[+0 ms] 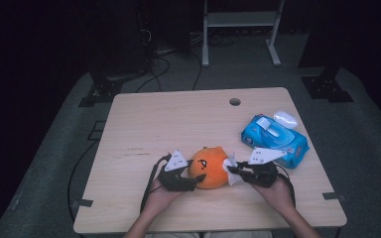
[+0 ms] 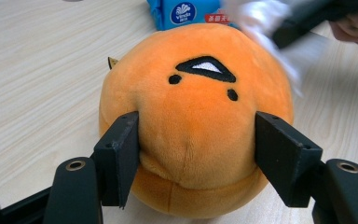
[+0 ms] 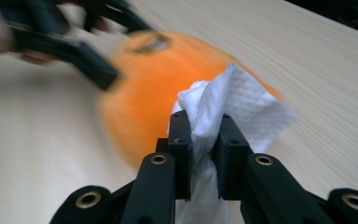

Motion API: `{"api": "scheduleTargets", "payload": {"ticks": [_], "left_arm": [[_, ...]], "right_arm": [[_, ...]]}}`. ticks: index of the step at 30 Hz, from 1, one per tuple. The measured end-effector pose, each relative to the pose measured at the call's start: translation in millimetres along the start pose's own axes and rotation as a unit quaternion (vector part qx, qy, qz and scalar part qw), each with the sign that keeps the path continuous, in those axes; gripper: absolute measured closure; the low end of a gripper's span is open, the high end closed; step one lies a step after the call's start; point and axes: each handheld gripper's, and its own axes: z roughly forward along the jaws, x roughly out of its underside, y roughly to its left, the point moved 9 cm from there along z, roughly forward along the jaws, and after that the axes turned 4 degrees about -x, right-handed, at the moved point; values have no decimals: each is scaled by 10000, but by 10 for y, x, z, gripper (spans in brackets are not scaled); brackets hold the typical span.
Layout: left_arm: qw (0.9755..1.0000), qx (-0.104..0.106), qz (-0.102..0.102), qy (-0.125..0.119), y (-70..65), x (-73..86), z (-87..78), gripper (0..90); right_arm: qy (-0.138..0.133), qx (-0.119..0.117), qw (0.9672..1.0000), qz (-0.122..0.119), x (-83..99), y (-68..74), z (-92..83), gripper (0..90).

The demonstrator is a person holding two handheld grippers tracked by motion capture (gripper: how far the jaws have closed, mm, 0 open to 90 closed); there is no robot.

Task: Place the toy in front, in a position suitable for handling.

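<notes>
A round orange plush toy (image 1: 208,167) with a black stitched face sits near the front of the wooden table (image 1: 178,119). My left gripper (image 1: 191,182) is shut on the plush toy (image 2: 196,116); both black pads (image 2: 121,154) press into its lower sides. My right gripper (image 1: 233,170) is shut on a crumpled white wipe (image 3: 223,112), which bulges out above the jaws. The wipe (image 1: 229,166) lies against the right side of the plush toy (image 3: 149,98). In the left gripper view the wipe (image 2: 265,23) and the right gripper's black jaw appear blurred at the top right.
A blue pack of wet wipes (image 1: 275,139) lies to the right of the toy, with a small white object (image 1: 285,119) behind it. A round cable hole (image 1: 234,101) sits near the table's far edge. A white frame and cables stand on the floor beyond.
</notes>
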Motion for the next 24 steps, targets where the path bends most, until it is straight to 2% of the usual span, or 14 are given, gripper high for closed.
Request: {"api": "scheduleTargets", "payload": {"ticks": [2,4,5,8,13,15,18,21,22,24], "left_arm": [[10000,-6,-3,11,0,2,-1,345],[10000,-34,44,38,2,12,-6,346],[10000,-41,24,42,9,19,-12,347],[10000,1,-35,24,28,24,-19,349],[10000,-9,6,44,15,19,-16,349],[10000,-3,-8,51,15,23,-17,350],[10000,-7,-28,35,24,21,-10,351],[10000,-13,-4,44,29,22,-10,351],[10000,-16,-12,54,28,27,-12,351],[10000,-11,-8,60,39,40,-23,351]], "right_arm": [[-37,-315,9993,-205,-66,209,82,782],[64,-333,9984,-443,-82,303,155,782],[95,-294,9982,-523,-87,306,176,782],[1,-235,9993,-293,-78,173,145,783],[53,217,9997,19,62,-140,22,783],[50,226,9997,100,81,-160,0,783],[-30,63,10000,16,29,-36,14,783],[-24,-237,9993,-303,-44,201,105,783],[42,-257,9987,-431,-52,269,150,782],[70,-236,9985,-497,-58,283,170,783]]}}
